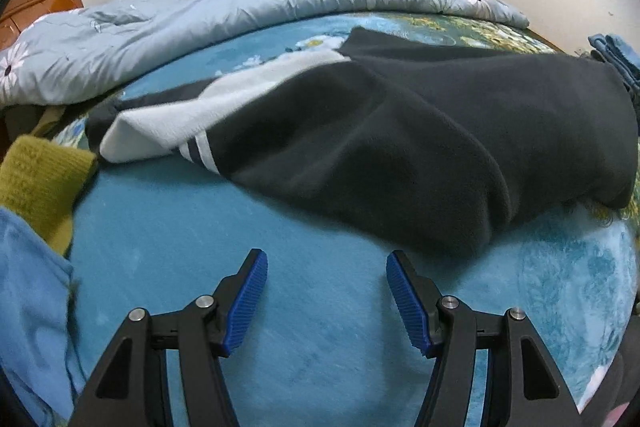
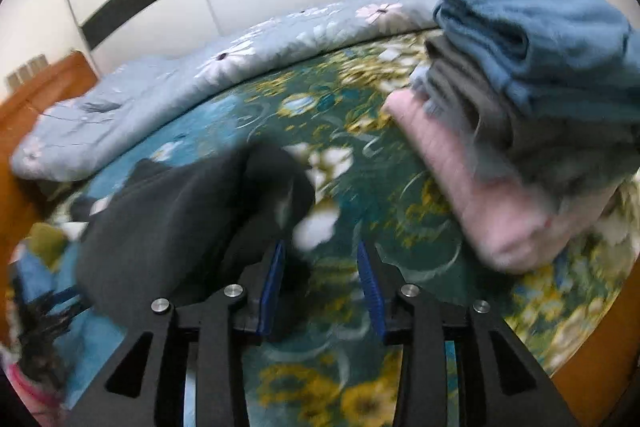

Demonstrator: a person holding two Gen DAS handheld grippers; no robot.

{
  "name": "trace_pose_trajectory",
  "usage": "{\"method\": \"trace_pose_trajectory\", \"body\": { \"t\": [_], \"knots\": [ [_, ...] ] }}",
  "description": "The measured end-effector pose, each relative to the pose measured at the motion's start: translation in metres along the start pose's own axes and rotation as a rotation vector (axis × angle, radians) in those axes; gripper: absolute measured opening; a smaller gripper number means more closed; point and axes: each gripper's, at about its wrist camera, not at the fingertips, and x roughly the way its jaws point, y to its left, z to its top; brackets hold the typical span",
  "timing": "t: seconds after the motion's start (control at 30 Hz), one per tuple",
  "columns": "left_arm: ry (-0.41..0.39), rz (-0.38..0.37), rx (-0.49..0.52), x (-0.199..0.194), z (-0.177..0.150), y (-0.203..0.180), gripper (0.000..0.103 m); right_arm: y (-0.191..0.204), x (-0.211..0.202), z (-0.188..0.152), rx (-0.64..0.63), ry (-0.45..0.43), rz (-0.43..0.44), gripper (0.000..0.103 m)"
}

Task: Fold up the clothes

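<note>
A dark grey fleece garment [image 1: 420, 147] with a white panel and white stripes lies partly folded on the blue floral bedspread [image 1: 320, 307]. My left gripper [image 1: 326, 267] is open and empty, just in front of the garment's near edge. In the right wrist view the same dark garment [image 2: 180, 219] is blurred at the left. My right gripper [image 2: 320, 259] is open, with its left finger at the garment's edge; nothing is held between the fingers.
A stack of folded clothes, blue [image 2: 540, 39] over grey over pink [image 2: 480, 195], sits at the right. A yellow-green knit [image 1: 40, 179] and a light blue cloth [image 1: 32, 307] lie at the left. A pale flowered quilt [image 1: 180, 27] lines the far side. A wooden headboard [image 2: 40, 95] stands at the left.
</note>
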Motion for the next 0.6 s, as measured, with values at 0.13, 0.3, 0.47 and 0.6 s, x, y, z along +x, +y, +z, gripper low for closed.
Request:
{"method": "trace_pose_trajectory", "body": {
  "t": [0.13,0.3,0.47,0.6],
  "knots": [
    [-0.011,-0.043,-0.068,-0.004,0.002,0.013,0.066,0.017,-0.002,-0.018,0.009,0.014,0.181,0.039],
    [-0.012,-0.138,-0.199,-0.005,-0.002,0.028,0.066,0.04,0.018,-0.025,-0.007,0.051,0.236,0.039],
    [0.014,-0.287,-0.405,0.011,0.0,0.047,0.067,0.063,0.034,-0.028,-0.024,0.075,0.269,0.051],
    [0.02,-0.362,-0.475,0.022,0.005,0.046,0.068,0.071,0.036,-0.026,-0.035,0.074,0.255,0.051]
  ]
}}
